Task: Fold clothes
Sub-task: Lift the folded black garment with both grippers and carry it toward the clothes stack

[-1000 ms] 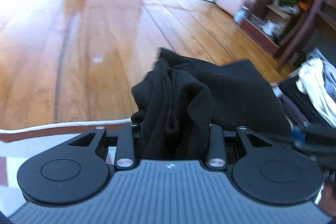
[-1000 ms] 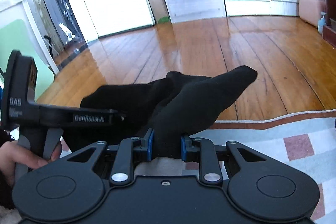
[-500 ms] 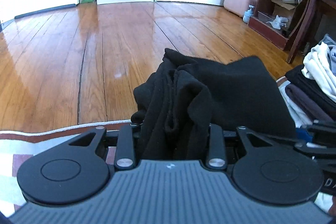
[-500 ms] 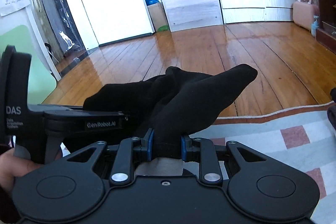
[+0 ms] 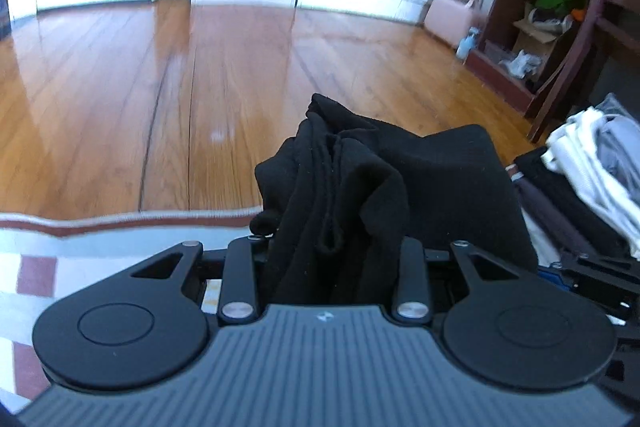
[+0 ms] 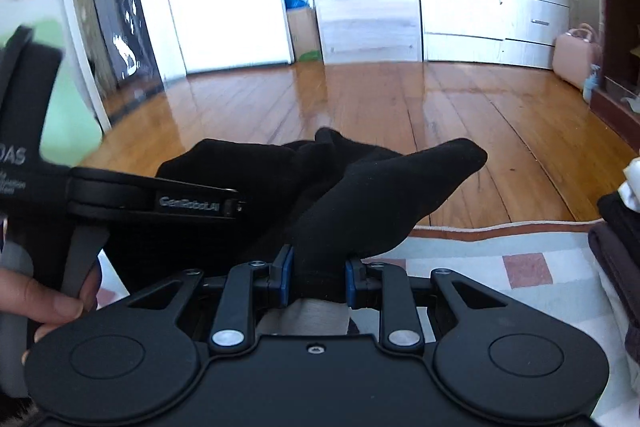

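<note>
Both sets of jaws are clenched on the black garment: the left gripper holds a bunched wad at lower centre, the right gripper a corner. It hangs above the checked rug; folded clothes lie at right.

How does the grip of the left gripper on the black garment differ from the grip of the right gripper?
The left gripper holds a thick, bunched wad of the black garment, so its jaws stand wide; the right gripper pinches a narrower fold, its jaws closer together. Blue pads show on the right gripper; none show on the left. Both are shut on the same garment, held above the rug.
</note>
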Demonstrator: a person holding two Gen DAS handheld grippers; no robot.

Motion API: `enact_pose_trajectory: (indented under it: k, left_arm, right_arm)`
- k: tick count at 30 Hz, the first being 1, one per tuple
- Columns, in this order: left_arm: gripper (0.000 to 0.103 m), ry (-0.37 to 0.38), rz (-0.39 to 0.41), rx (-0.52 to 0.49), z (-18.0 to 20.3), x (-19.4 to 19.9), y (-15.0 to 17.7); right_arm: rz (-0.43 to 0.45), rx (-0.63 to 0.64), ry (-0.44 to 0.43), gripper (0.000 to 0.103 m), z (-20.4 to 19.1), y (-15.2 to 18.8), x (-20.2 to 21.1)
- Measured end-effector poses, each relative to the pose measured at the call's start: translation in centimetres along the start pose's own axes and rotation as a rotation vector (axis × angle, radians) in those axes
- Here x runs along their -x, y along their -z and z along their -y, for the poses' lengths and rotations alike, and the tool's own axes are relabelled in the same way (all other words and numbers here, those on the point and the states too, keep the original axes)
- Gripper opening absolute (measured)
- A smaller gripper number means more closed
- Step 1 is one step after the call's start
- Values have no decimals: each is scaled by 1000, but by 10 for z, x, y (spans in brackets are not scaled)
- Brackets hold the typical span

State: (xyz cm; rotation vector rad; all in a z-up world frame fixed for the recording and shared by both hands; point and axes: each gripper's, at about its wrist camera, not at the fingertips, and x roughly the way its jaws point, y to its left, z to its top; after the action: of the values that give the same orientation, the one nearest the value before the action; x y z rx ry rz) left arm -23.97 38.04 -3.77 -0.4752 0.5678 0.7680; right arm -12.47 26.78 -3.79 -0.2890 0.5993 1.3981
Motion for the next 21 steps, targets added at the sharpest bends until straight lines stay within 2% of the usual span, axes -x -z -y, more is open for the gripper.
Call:
enact_pose_trajectory:
  k: [4, 9, 12, 16, 21]
  left_arm:
    - [32, 17, 52, 1, 10, 32, -6]
    - [32, 99, 112, -12, 30, 66, -6]
    - [32, 127, 99, -62, 56, 73, -1]
    - [32, 195, 92, -82, 95, 77, 1]
    - [32, 231, 141, -220, 151, 85, 11]
  right_arm:
    - [59, 19, -26, 29, 0, -8, 30]
    - [127, 8, -55, 29, 15, 3, 73]
    - [157, -5, -45, 29, 29, 14, 99]
    - [202, -25, -4, 29, 49, 27, 134]
    - [250, -75, 30, 29, 79, 47, 171]
